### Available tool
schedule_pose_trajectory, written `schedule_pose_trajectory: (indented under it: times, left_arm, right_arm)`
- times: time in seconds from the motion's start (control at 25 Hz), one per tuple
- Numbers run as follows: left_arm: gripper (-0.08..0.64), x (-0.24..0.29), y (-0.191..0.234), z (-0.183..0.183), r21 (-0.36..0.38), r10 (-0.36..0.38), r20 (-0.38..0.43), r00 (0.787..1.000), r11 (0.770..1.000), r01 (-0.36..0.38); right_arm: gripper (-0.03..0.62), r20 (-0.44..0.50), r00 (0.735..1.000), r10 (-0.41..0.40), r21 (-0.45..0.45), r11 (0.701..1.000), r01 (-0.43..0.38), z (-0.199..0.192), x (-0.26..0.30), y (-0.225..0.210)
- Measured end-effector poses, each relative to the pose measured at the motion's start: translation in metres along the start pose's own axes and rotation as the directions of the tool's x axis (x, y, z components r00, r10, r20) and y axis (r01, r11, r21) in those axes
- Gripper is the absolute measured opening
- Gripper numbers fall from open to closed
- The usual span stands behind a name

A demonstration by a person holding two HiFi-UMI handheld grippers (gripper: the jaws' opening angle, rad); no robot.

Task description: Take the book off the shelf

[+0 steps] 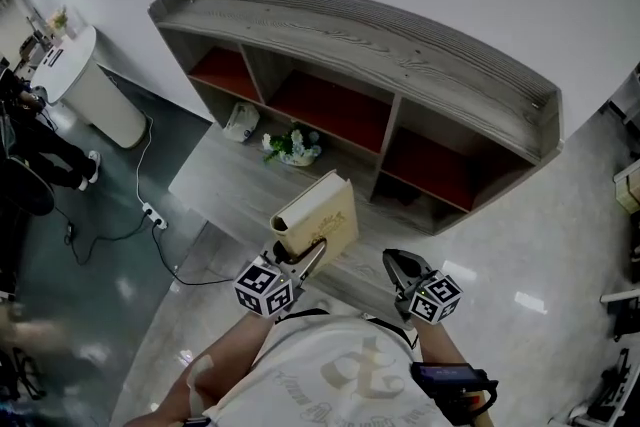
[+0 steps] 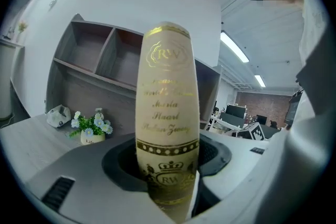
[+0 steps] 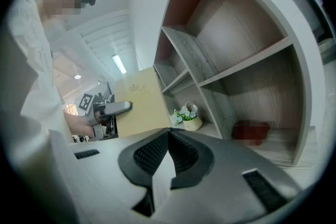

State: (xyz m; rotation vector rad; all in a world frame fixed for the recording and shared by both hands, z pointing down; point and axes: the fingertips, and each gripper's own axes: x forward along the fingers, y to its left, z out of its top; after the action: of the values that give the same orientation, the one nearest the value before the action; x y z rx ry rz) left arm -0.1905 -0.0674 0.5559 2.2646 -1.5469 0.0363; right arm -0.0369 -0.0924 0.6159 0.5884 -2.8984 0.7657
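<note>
The left claw (image 1: pixel 312 260) is clamped on the cream, gilt-lettered book (image 1: pixel 322 213), which is held clear of the shelf (image 1: pixel 400 50), above the bench's (image 1: pixel 225 185) near edge. The right claw (image 1: pixel 400 267) is closed and empty.

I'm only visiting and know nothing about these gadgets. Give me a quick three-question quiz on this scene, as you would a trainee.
1. True or false: the cream hardcover book with gold lettering stands inside the grey wooden shelf unit.
2. Which tongs grip the book? A) left tongs B) right tongs C) both
3. Fill in: the right tongs' jaws are ____, with nothing between them.

Key
1. False: it is held out in front of the unit.
2. A
3. shut
</note>
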Motion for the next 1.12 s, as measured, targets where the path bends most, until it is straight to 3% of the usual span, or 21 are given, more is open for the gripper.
schedule_pose_trajectory:
  times: [0.52,1.12]
  left_arm:
    - [0.235,-0.042,0.013,-0.024,-0.034,0.106,-0.016,0.994,0.994,-0.107]
    - [0.235,-0.044,0.008,-0.037,-0.051,0.12,-0.036,0.992,0.991,-0.122]
  right_arm:
    - [0.003,-0.043,0.995,0.093,-0.052,0.994,-0.095,-0.005,0.015,0.026]
    - [0.003,-0.053,0.992,0.114,-0.059,0.991,-0.117,-0.005,0.014,0.03]
